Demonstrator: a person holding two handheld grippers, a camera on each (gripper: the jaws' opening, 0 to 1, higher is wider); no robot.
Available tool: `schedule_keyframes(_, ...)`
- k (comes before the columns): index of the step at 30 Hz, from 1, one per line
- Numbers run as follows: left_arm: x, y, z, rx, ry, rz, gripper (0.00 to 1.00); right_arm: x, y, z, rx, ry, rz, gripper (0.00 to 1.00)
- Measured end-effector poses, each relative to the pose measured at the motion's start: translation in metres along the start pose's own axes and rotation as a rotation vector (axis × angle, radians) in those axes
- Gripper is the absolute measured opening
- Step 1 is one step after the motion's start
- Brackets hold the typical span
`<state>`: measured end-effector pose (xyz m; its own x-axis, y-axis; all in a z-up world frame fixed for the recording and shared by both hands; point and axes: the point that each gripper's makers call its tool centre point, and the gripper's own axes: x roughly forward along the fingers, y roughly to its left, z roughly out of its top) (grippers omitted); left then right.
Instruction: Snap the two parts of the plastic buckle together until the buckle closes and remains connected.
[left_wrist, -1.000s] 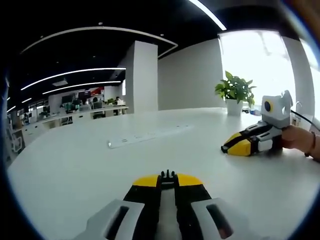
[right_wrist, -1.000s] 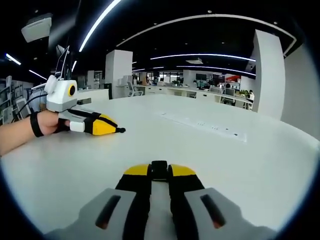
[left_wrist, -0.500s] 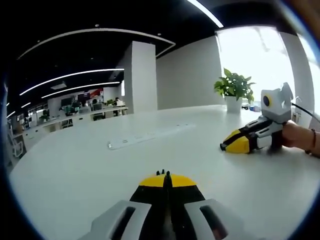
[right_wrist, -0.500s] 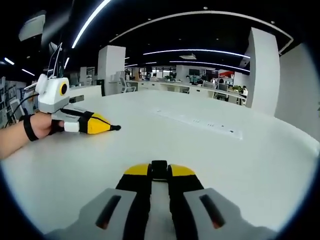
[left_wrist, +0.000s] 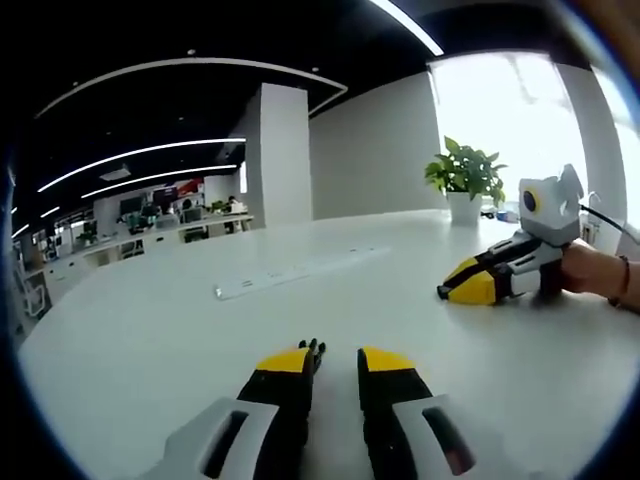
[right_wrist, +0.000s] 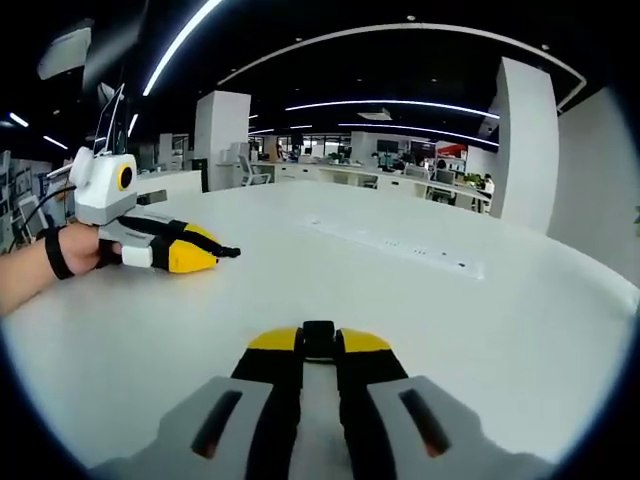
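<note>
The buckle piece (right_wrist: 319, 340) at lower centre of the right gripper view is mostly hidden between the right gripper (right_wrist: 320, 345) tips. The other buckle piece (left_wrist: 314, 350) is too small to make out clearly.

Black buckle part (right_wrist: 319, 338) between jaws; other (left_wrist: 314, 350) at jaw tip.

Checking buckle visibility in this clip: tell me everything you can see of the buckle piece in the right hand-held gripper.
The buckle piece is small, black and looks like plastic. It sits pinched between the yellow tips of the right hand-held gripper, whose jaws are closed on it. A short blocky end shows at the tips; the rest is hidden between the jaws. It is held over the white table, and nothing else touches it.
</note>
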<state>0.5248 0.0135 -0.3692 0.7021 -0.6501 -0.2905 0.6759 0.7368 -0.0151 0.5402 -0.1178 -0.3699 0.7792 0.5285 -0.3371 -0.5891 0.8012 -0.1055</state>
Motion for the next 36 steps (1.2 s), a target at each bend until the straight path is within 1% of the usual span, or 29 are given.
schedule_keyframes(4,0.004,0.002,-0.001,-0.001,0.003,0.002,0.19,0.0,0.0,0.0,-0.005,-0.002,0.0,0.12)
schedule_keyframes(7,0.007,0.0,-0.001,-0.018,0.002,-0.023,0.18,0.0,0.0,0.0,-0.006,-0.002,0.001,0.12)
schedule_keyframes(16,0.013,0.004,-0.002,0.0,0.011,-0.028,0.19,-0.001,0.003,-0.001,-0.007,-0.004,0.002,0.12)
schedule_keyframes(18,0.014,0.005,-0.002,0.012,0.014,-0.024,0.2,-0.002,0.004,-0.001,-0.008,-0.004,0.002,0.12)
schedule_keyframes(21,0.016,0.008,-0.002,0.025,0.019,-0.015,0.26,-0.002,0.004,-0.001,-0.01,-0.005,0.002,0.12)
schedule_keyframes(24,0.017,0.012,-0.001,0.031,0.02,-0.004,0.29,-0.002,0.006,-0.001,-0.013,-0.006,0.003,0.12)
schedule_keyframes(29,0.021,0.024,0.006,0.028,-0.007,0.008,0.29,-0.002,0.006,-0.001,-0.014,-0.007,0.002,0.12)
schedule_keyframes(32,0.021,0.029,0.006,0.04,-0.001,0.042,0.29,-0.003,0.007,-0.001,-0.017,-0.007,0.001,0.12)
schedule_keyframes(36,0.021,0.036,0.006,0.025,0.0,0.047,0.32,-0.003,0.007,-0.001,-0.017,-0.008,0.001,0.12)
